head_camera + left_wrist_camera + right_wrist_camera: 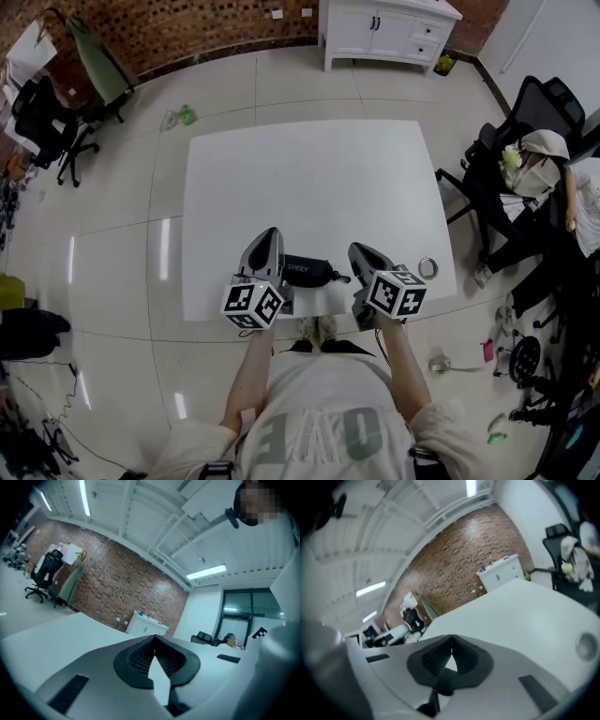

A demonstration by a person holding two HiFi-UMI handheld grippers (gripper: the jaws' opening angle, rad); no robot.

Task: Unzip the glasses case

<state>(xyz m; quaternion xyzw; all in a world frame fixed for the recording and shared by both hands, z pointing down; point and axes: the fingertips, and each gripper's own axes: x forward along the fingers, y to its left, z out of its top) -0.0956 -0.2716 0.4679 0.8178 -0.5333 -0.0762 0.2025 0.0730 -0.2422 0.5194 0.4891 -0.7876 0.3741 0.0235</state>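
Glasses case [307, 271]: black, lying on the white table [309, 169] near its lower edge, centre of the head view, long axis running left to right across the frame. Left gripper [272, 234] stands just beside its left end. The right gripper [360, 249] stands just beside its right end, where a small dark tab, probably the zip pull [343, 277], sticks out. Both grippers have their jaws pressed together with nothing between them. Both point up-frame, tips past the case, so neither gripper view shows it. Judgement: the right gripper is nearer the pull; the left is placed to steady the body. Each must draw back and turn inward first
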